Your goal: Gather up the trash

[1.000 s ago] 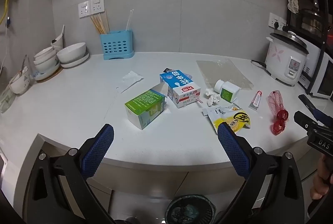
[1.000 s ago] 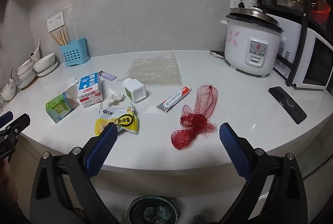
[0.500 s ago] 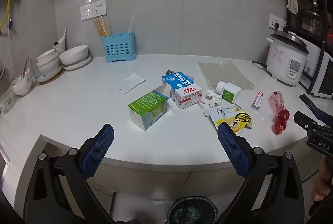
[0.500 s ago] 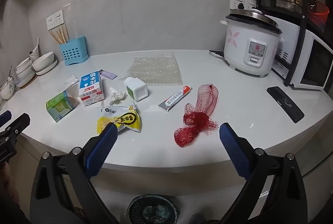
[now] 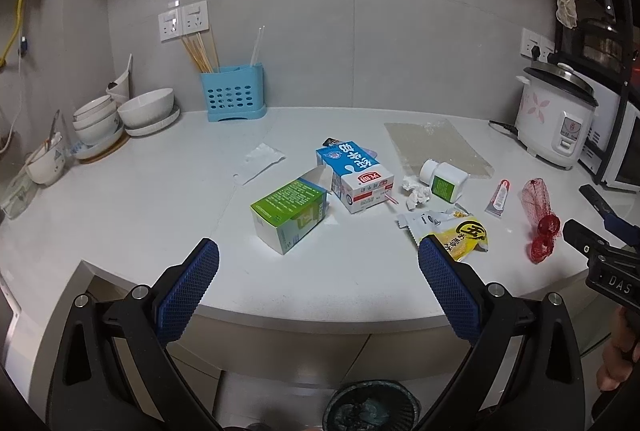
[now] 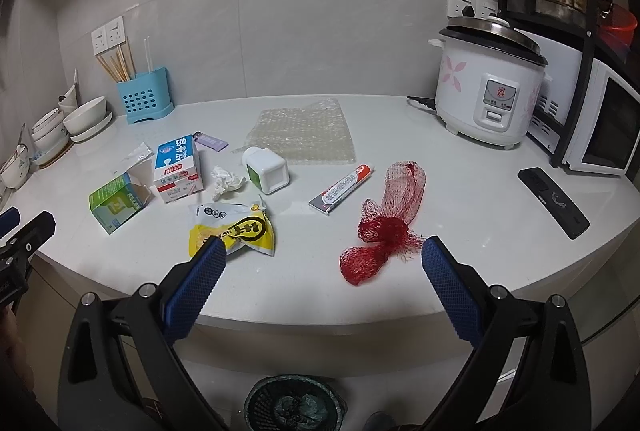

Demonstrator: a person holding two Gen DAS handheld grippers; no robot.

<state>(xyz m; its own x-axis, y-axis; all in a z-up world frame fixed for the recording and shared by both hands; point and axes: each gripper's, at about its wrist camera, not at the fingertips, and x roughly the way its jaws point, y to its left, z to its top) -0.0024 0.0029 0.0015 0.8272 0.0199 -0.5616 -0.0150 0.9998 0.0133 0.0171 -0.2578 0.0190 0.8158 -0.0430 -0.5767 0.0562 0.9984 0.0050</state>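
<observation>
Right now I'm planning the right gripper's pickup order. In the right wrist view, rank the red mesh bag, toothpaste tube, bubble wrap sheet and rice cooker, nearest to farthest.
1. red mesh bag, just ahead of the open right gripper.
2. toothpaste tube, beyond it, slightly left.
3. bubble wrap sheet, mid-counter.
4. rice cooker, far right, by the wall.

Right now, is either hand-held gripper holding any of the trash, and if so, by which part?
Nothing is held. The left hand-held gripper and the right hand-held gripper are both open and empty, short of the counter where the trash lies.
</observation>
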